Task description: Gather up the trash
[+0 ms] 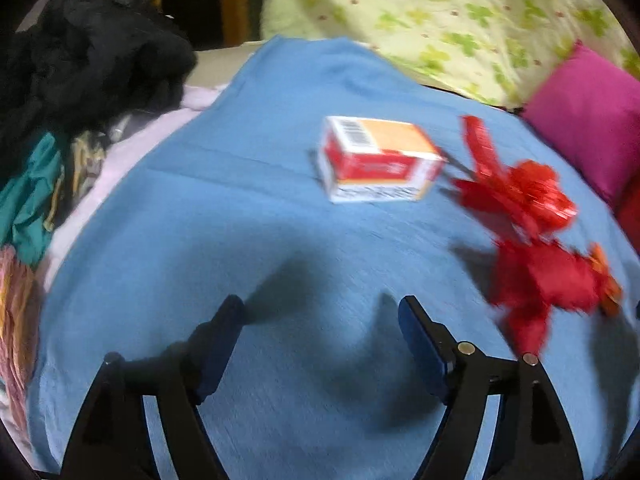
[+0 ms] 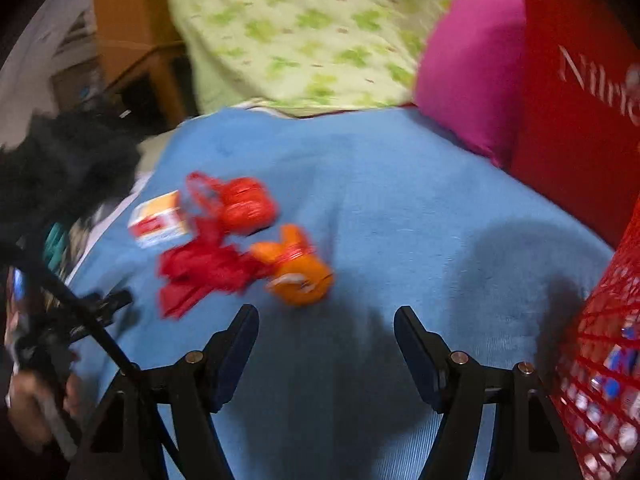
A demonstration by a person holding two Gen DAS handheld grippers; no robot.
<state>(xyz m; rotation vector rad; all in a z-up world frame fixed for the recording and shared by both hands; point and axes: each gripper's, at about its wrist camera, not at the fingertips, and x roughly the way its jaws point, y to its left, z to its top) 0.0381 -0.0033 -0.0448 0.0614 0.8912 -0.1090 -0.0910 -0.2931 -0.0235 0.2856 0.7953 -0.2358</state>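
Observation:
Trash lies on a blue blanket (image 1: 192, 232). A small red, white and orange carton (image 1: 380, 160) (image 2: 160, 220) sits at the middle. To its right are a shiny red wrapper (image 1: 520, 188) (image 2: 244, 204), a crumpled red wrapper (image 1: 536, 280) (image 2: 196, 276) and an orange wrapper (image 1: 608, 284) (image 2: 296, 272). My left gripper (image 1: 320, 304) hangs open over bare blanket, short of the carton. My right gripper (image 2: 326, 313) is open too, just below and right of the orange wrapper, with nothing between its fingers.
A red mesh basket (image 2: 608, 340) holding several items stands at the right edge, behind it a red box with white lettering (image 2: 580, 80). A pink pillow (image 1: 592, 120) (image 2: 472, 76) and a green-patterned sheet (image 1: 460, 12) lie at the back. Dark clothes (image 1: 88, 52) pile up at left.

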